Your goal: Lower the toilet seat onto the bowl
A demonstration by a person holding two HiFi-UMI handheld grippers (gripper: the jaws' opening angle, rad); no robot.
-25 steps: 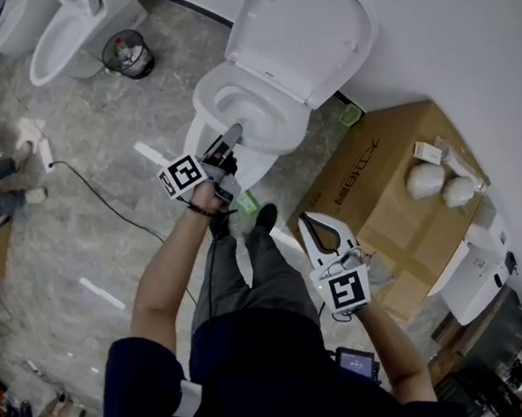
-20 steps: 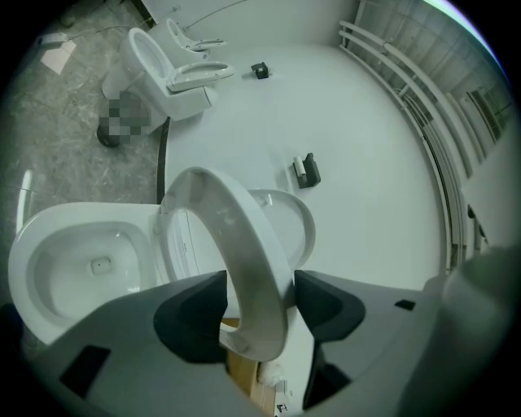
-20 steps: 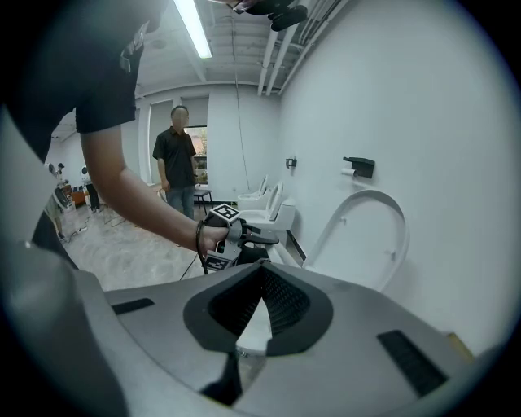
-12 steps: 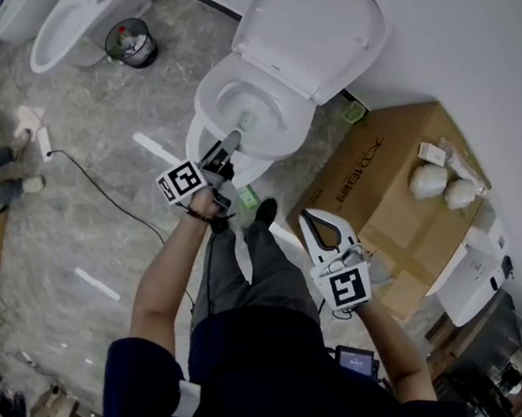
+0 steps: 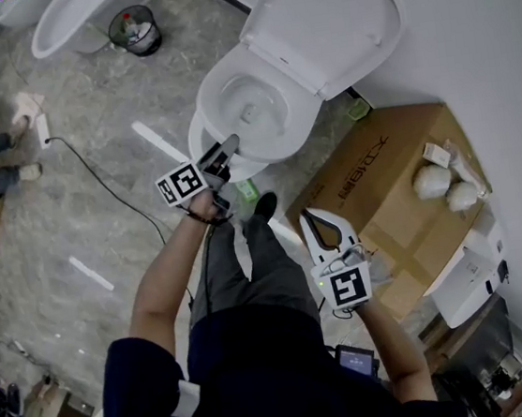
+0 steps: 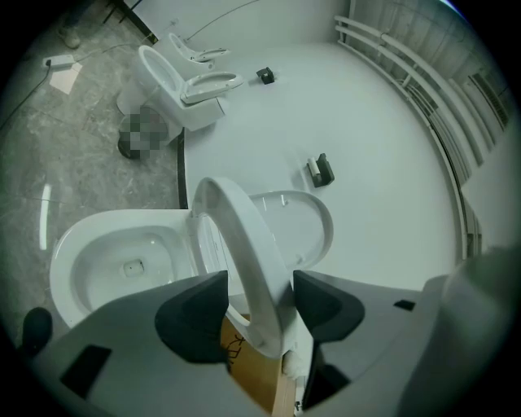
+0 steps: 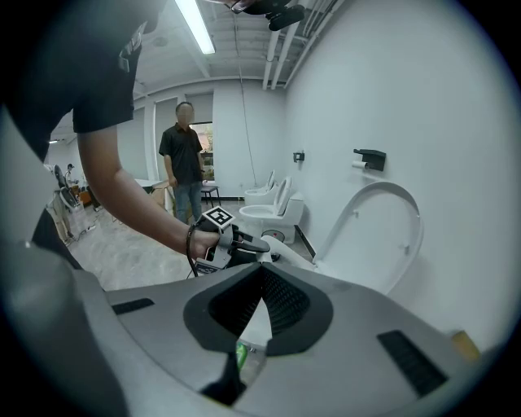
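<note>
A white toilet stands against the wall, its bowl (image 5: pixel 215 90) uncovered and its seat and lid (image 5: pixel 323 20) tipped up against the wall. My left gripper (image 5: pixel 231 143) hovers at the bowl's front rim, open and pointing at the toilet. In the left gripper view the raised seat ring (image 6: pixel 240 252) shows edge-on through the gap of that gripper (image 6: pixel 259 297), beyond the pads and untouched, with the lid (image 6: pixel 305 224) behind it and the bowl (image 6: pixel 106 244) to the left. My right gripper (image 5: pixel 307 216) is held back over my right leg, shut and holding nothing.
A large cardboard box (image 5: pixel 380 179) carrying white bundles (image 5: pixel 432 182) stands right of the toilet. A second toilet (image 5: pixel 77 18) and a black waste bin (image 5: pixel 135 29) are at the far left. A cable (image 5: pixel 109 198) crosses the floor. A person (image 7: pixel 183 159) stands farther off.
The head view has crept closer, so the toilet sits a little larger and more to the right. Both grippers keep nearly the same pose.
</note>
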